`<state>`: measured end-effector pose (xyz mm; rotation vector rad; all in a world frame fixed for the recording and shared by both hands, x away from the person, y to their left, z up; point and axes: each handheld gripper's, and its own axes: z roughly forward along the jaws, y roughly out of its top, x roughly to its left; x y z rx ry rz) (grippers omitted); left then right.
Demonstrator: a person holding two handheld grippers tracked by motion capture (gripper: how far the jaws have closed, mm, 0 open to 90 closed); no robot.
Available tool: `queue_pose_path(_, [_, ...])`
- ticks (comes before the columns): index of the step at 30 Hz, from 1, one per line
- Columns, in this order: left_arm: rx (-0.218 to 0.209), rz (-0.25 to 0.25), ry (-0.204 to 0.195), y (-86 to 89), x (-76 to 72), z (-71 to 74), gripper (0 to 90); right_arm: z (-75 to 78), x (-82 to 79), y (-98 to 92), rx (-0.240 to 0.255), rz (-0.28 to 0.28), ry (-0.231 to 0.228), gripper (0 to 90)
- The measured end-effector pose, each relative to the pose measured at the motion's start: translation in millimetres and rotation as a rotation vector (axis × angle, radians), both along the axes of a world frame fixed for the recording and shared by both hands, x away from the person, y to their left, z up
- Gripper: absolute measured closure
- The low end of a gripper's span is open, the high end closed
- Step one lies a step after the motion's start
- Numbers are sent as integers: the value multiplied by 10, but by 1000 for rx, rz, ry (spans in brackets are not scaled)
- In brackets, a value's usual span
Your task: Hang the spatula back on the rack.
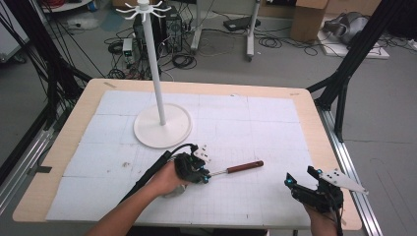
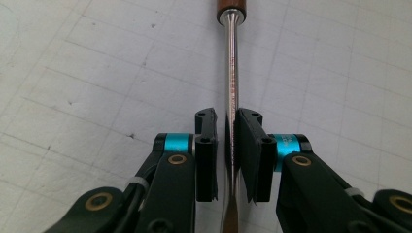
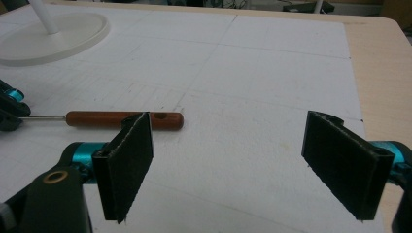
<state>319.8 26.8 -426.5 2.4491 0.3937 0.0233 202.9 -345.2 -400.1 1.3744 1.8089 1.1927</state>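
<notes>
Tool [image 1: 236, 168] lies near the bench's front edge, mid-width. Metal shaft [image 2: 233, 87] is pinched by left gripper [image 2: 228, 145]; right gripper [image 3: 243, 165] is held spread, empty. Judged light, stiff, slippery steel; wooden handle [image 3: 124, 119] grips better.

text: none legible | labels: none | numbers: none | signs: none

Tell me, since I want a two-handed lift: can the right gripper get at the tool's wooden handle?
Probably yes. The right gripper has its jaws wide open, and bare mat lies between it and the wooden handle. The left gripper clamps the metal shaft, away from the handle.
</notes>
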Motion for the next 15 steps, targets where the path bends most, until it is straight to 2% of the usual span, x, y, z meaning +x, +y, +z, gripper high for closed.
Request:
queue_pose_path(6, [2,-4,6,-3,-4,-4,827,3,0,2,0,-3,-1,178])
queue_pose_path(15, [-11,-10,25,19,12,-4,836,0,-1,-4,5,-12,10,180])
